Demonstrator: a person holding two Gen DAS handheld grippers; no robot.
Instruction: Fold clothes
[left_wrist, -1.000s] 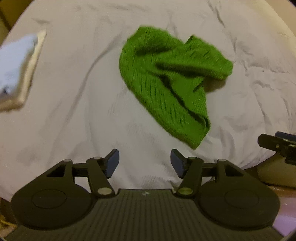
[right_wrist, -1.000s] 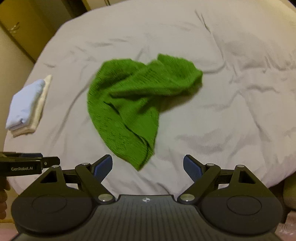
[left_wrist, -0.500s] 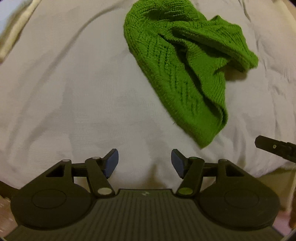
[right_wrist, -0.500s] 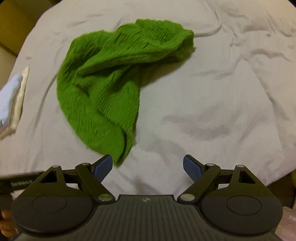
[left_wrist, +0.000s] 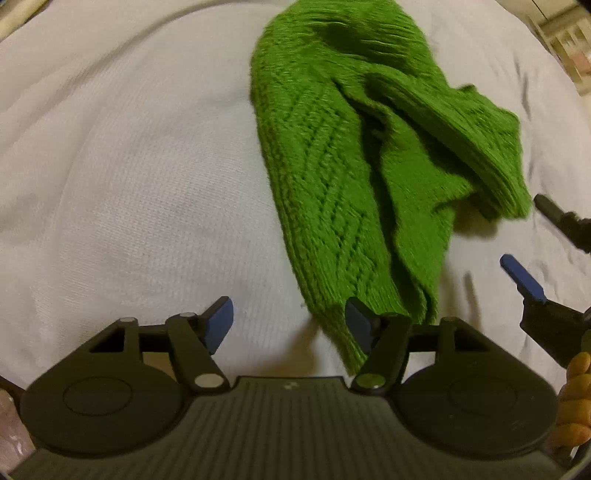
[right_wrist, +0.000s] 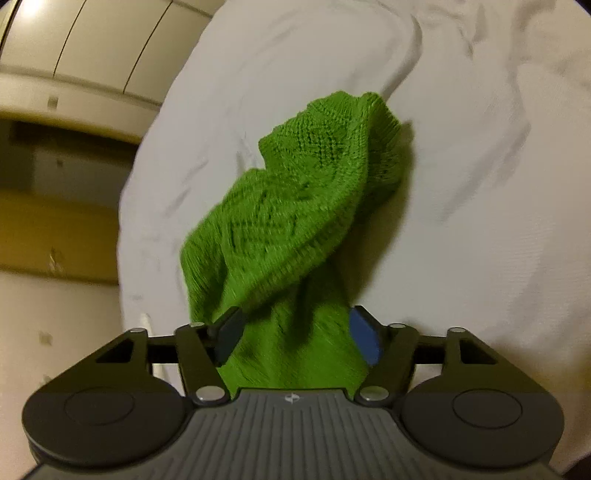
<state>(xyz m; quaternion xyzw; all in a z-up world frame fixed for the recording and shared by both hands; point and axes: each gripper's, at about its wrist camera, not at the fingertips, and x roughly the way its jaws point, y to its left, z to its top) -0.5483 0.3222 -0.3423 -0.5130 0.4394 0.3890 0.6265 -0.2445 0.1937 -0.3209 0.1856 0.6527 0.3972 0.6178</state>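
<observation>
A crumpled green knitted garment (left_wrist: 354, 155) lies on the white bed sheet (left_wrist: 122, 177). My left gripper (left_wrist: 288, 325) is open, low over the sheet, with the garment's near tip at its right finger. In the right wrist view the garment (right_wrist: 295, 229) fills the gap between the fingers of my right gripper (right_wrist: 295, 332), whose jaws stand wide apart around the cloth. The right gripper (left_wrist: 535, 251) also shows at the right edge of the left wrist view, next to the garment's right fold.
The sheet (right_wrist: 480, 184) is wrinkled and drops off at the bed's left edge in the right wrist view. Beige cabinets and a wall (right_wrist: 66, 110) stand beyond it. A hand (left_wrist: 576, 398) holds the right gripper.
Both grippers have moved in close to the garment. The right gripper has swung round and now has the cloth between its open fingers. The folded pile has left both views.
</observation>
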